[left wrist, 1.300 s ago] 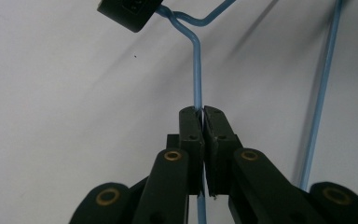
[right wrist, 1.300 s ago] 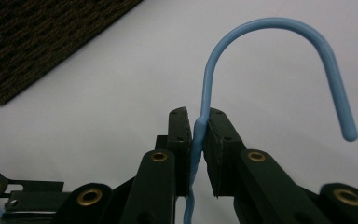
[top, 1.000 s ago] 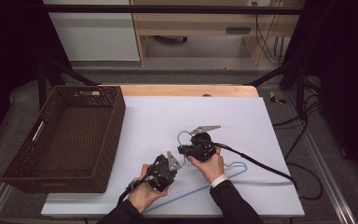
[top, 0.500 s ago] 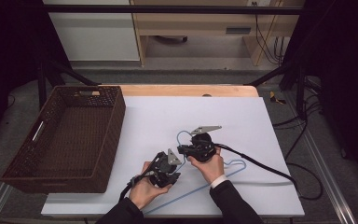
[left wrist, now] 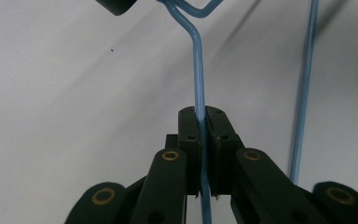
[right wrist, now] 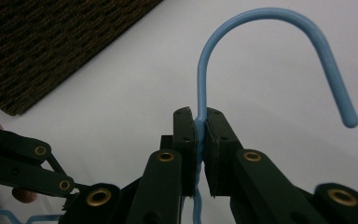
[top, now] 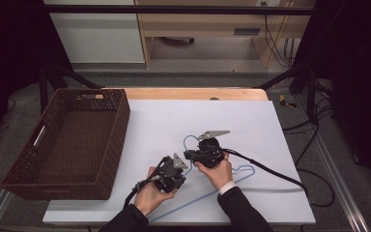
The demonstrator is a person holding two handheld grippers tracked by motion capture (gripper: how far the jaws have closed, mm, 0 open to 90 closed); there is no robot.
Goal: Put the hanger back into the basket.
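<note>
A light blue wire hanger [top: 246, 170] lies on the white table [top: 174, 121] in front of the person. My right gripper [top: 190, 153] is shut on the hanger's neck [right wrist: 199, 93] just below the hook [right wrist: 270, 21], its pads [right wrist: 186, 135] pressed to the wire. My left gripper [top: 182, 166] holds a straight stretch of the wire [left wrist: 197, 70]. Its jaws have just been closing and now pinch that wire [left wrist: 200, 116]. A second run of the hanger [left wrist: 303, 116] passes to the right of them. Both grippers sit close together near the table's front middle.
A dark brown wicker basket [top: 121, 121] stands on the left of the table, and its weave [right wrist: 51, 42] also appears in the right gripper view. A black cable [top: 270, 169] trails right from my right gripper. A wooden strip [top: 193, 93] edges the table's far side.
The left hand has shifted very slightly at the hanger. The right hand and the hanger keep their place.
</note>
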